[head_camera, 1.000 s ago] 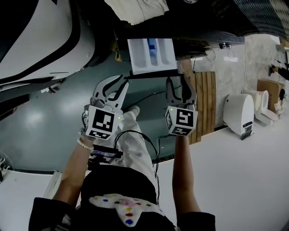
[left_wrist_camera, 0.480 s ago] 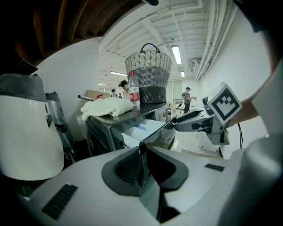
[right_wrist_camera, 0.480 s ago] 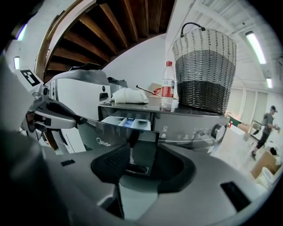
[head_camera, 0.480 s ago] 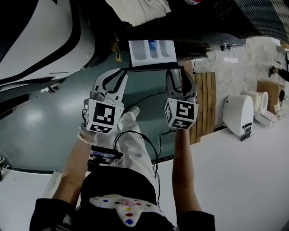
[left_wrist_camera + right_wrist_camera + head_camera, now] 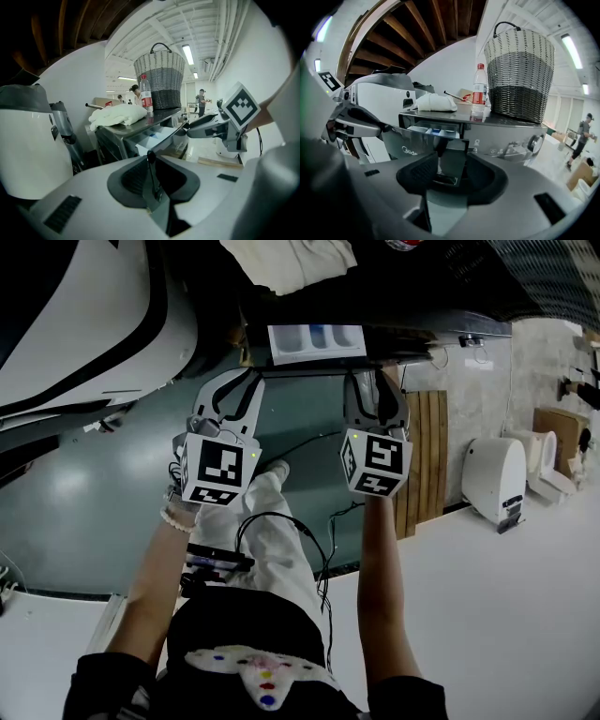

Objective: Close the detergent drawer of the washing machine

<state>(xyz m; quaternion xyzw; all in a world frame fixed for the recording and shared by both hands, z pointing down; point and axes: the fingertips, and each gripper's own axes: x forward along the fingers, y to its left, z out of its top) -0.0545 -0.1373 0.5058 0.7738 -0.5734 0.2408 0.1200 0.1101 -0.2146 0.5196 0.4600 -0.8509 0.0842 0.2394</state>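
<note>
The detergent drawer stands partly out of the washing machine. A short strip of its white tray, with a blue insert, shows behind the dark glossy front panel. The right gripper sits at the right end of that panel, its jaws a narrow gap apart with the panel's edge framed between them. I cannot tell whether the pads press on it. The left gripper is near the panel's left end with its jaws drawn together and nothing between them; whether it touches the panel is unclear. Open floor lies between and below the two grippers.

The panel reads "Midea". Small icons and a knob follow to its right.

The machine's top serves as a surface carrying a white cloth, a bottle with a red label and a two-tone woven basket. The floor is grey-green; a wooden slatted board and a low white unit lie to the right. Strip lights run along the white ceiling.
</note>
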